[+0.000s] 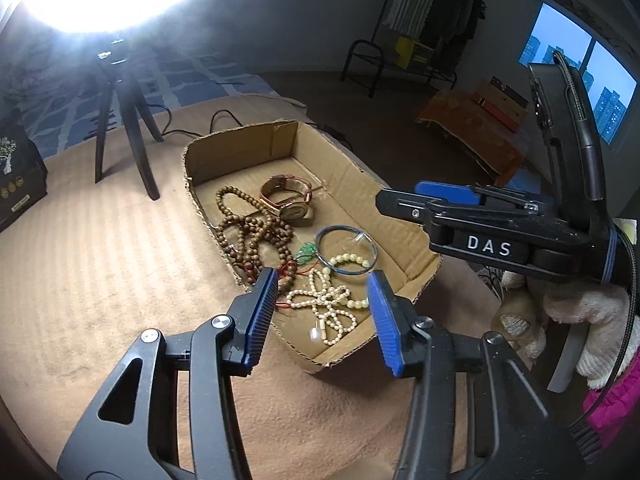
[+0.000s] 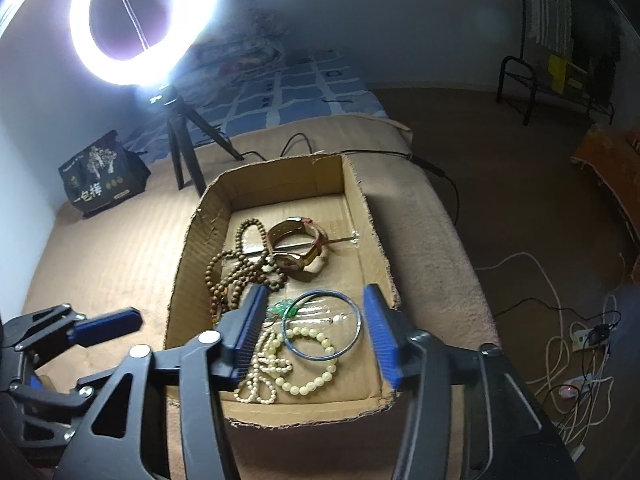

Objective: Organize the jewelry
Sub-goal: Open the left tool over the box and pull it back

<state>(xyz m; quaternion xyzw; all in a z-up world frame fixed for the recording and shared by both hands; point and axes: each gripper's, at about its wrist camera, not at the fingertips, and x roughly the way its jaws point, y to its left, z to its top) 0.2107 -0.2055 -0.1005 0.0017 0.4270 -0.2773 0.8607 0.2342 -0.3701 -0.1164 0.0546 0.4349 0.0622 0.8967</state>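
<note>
A shallow cardboard box lies on a tan blanket and holds the jewelry: brown wooden beads, a gold watch, a blue-grey bangle, a green pendant and cream bead strands. My left gripper is open and empty just above the box's near end. My right gripper is open and empty above the bangle; it shows from the side in the left wrist view.
A ring light on a black tripod stands on the blanket beyond the box. A black bag lies at the far left. Cables and a power strip lie on the floor to the right.
</note>
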